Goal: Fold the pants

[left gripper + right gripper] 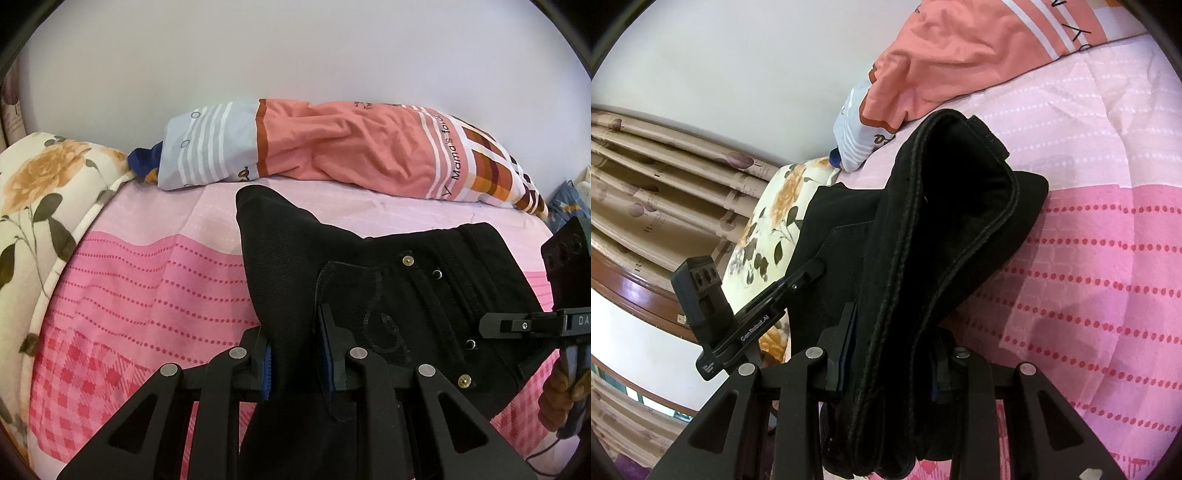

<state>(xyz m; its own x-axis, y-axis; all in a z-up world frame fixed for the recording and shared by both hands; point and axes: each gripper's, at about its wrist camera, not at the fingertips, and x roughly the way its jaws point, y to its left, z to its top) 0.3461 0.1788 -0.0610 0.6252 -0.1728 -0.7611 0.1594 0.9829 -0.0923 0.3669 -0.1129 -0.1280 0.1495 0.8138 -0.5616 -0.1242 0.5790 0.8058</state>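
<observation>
Leftmost, a quilted floral cushion (40, 192) with ochre blooms curves along the bed's edge. Beside it the pink sheet (140, 284) runs in dotted stripes and checks, smooth cotton with soft creases. Far back lies a wrinkled salmon pillow (332, 147), striped pale blue at one end and plaid at the other, its lettering only partly readable. Centre and near, the black pants (406, 288) lie heaped on the sheet, matte denim with brass rivets, dark studs and a stitched pocket. The left gripper (297, 354) has its blue ribbed pads closed on a raised fold of them. At the right edge the right gripper (894, 362), cut off in the left view, pinches the thick seamed waistband. Folded curtains (665, 192) hang beyond.
</observation>
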